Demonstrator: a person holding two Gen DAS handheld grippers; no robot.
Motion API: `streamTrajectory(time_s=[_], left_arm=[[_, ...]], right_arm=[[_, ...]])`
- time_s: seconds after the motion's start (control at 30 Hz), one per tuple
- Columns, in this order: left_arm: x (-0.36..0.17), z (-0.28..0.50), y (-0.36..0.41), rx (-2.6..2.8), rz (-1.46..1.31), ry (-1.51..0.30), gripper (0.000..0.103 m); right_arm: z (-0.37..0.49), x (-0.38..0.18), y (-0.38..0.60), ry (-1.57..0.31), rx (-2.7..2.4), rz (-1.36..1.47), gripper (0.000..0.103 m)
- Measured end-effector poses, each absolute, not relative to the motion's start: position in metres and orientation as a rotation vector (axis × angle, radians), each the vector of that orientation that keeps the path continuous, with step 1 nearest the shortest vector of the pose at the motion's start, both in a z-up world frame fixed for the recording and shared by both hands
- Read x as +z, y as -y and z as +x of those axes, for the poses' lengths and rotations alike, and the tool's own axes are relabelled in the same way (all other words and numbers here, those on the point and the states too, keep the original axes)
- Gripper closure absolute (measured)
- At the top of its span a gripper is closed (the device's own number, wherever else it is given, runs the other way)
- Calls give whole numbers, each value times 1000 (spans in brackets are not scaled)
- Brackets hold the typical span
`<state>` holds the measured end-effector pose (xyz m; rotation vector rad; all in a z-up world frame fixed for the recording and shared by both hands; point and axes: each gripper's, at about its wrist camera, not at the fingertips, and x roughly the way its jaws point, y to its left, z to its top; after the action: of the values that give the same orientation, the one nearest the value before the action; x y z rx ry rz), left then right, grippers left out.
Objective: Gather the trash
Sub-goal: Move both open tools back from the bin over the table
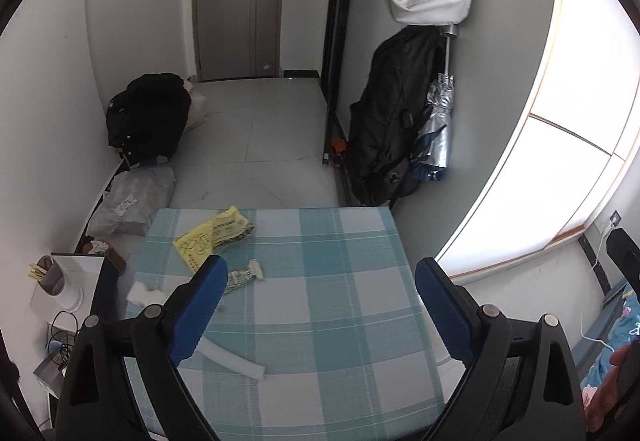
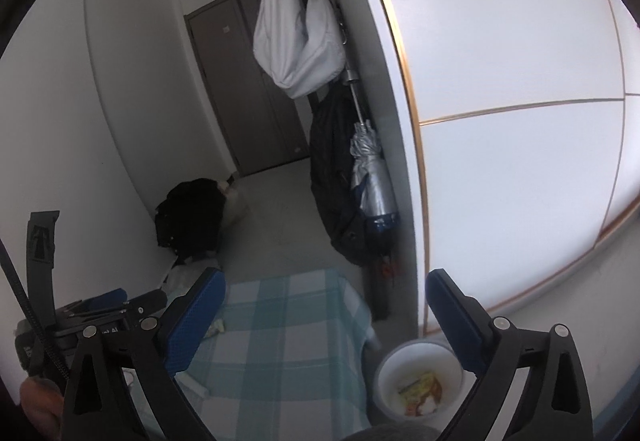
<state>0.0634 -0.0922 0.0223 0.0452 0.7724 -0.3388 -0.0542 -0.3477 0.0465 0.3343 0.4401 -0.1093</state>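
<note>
White walls (image 1: 52, 89), tiled floor (image 1: 260, 129), brown door (image 1: 236, 1).

On the checked tabletop (image 1: 320, 301) I saw four pieces of trash. A yellow printed wrapper (image 1: 212, 237) lay crumpled near the far left corner. A small twisted wrapper (image 1: 244, 277) lay just in front of it. A white foam block (image 1: 146, 295) sat at the left edge. A white foam strip (image 1: 236, 361) lay flat nearer me. The white bin (image 2: 420, 381), off the tabletop's right side, held colourful wrappers.
</note>
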Motion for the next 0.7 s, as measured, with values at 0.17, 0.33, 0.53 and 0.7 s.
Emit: streamTrajectory(time_s=[0.17,0.33,0.53,0.7], left_arm=[[11,71,50,-269,4,-756,10],[-7,77,11,-209,-55,-775,10],[-31,78,-23,-146,-87,-775,10],[-48,86,-43,-141,-130,-806,10]], right_arm=[[-32,30,299,-465,-16,310,2],[-14,9,263,-477,55,244,2],[6,-20,231,-535,163,231,2],[21,-46,212,-634,220,206,2]])
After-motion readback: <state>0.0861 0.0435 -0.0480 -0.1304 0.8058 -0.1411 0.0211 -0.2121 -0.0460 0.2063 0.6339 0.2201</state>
